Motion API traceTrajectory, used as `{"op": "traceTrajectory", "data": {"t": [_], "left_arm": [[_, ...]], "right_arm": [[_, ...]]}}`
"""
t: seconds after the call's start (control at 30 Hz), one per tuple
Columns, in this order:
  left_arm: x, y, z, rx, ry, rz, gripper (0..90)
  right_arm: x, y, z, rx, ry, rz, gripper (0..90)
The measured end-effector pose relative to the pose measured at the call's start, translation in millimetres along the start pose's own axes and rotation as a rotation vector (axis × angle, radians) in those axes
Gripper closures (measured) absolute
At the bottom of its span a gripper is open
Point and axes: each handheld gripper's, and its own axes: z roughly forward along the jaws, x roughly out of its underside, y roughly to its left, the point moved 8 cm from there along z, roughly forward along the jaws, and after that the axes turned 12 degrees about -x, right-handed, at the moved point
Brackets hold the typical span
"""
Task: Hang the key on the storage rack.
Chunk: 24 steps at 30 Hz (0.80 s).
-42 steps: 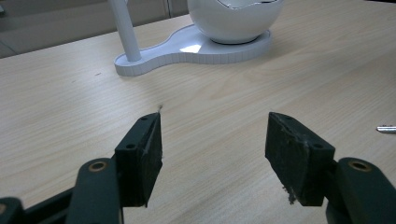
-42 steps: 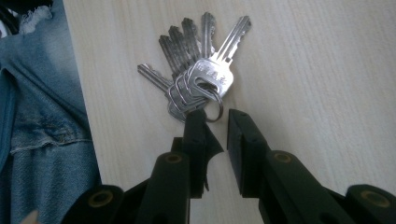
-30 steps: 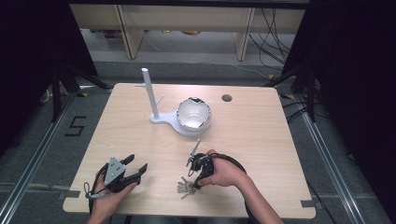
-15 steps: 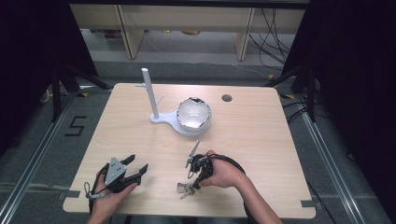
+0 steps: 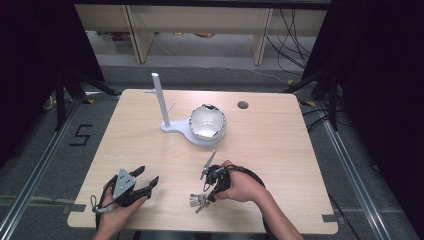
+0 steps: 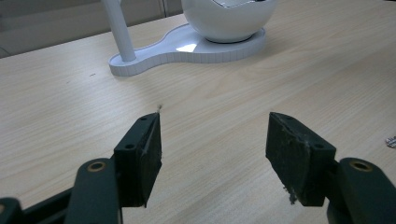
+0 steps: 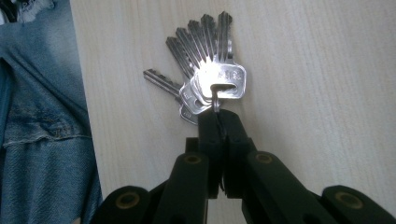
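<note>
A bunch of several silver keys (image 5: 198, 201) lies fanned out on the wooden table (image 5: 280, 150) near its front edge. My right gripper (image 5: 209, 194) is shut on the key ring; in the right gripper view the jaws meet on the ring just below the keys (image 7: 210, 74), right gripper (image 7: 219, 120). My left gripper (image 5: 148, 175) rests at the front left, open, with nothing between its fingers. In the left gripper view the left gripper (image 6: 212, 140) points toward a white stand.
A white stand with an upright post (image 5: 160, 100) and a round white bowl (image 5: 207, 121) sits mid-table; the same bowl (image 6: 229, 18) and post (image 6: 116, 28) lie ahead of the left gripper. A cable hole (image 5: 243, 105) is at the back. Blue denim (image 7: 42, 140) shows beyond the table's edge.
</note>
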Motion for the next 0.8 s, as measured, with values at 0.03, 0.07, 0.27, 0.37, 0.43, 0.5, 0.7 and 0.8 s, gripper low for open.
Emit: {"op": "traceTrajectory", "data": {"t": [0.03,0.07,0.27,0.37,0.43,0.5,0.7,0.8], "left_arm": [[0.0,0.0,0.0,0.0,0.0,0.0,35.9],[0.3,0.3,-0.8,-0.004,0.007,0.004,35.8],[0.3,0.0,-0.9,-0.002,0.006,0.006,35.5],[0.0,-0.7,0.1,0.003,-0.001,0.004,35.5],[0.0,-0.7,0.1,0.004,-0.001,0.007,35.5],[0.0,-0.8,0.1,0.004,-0.002,0.007,35.5],[-0.9,-1.8,-1.4,0.019,-0.014,0.002,35.9],[-5.4,-12.4,-3.2,0.096,0.003,-0.104,36.2]], "right_arm": [[0.0,0.0,0.0,0.0,0.0,0.0,89.4],[0.2,0.8,-4.1,0.012,-0.005,0.015,89.5],[-2.4,0.5,-16.4,0.036,-0.052,0.007,89.6],[-2.5,0.1,-20.9,0.052,-0.059,0.016,89.6],[-2.8,-0.4,-23.7,0.055,-0.069,0.01,89.6],[-3.8,-1.4,-26.2,0.061,-0.079,0.003,89.6],[-6.4,-1.9,-37.8,0.083,-0.115,0.011,89.6],[-8.5,-1.9,-44.3,0.091,-0.149,0.019,89.6]]}}
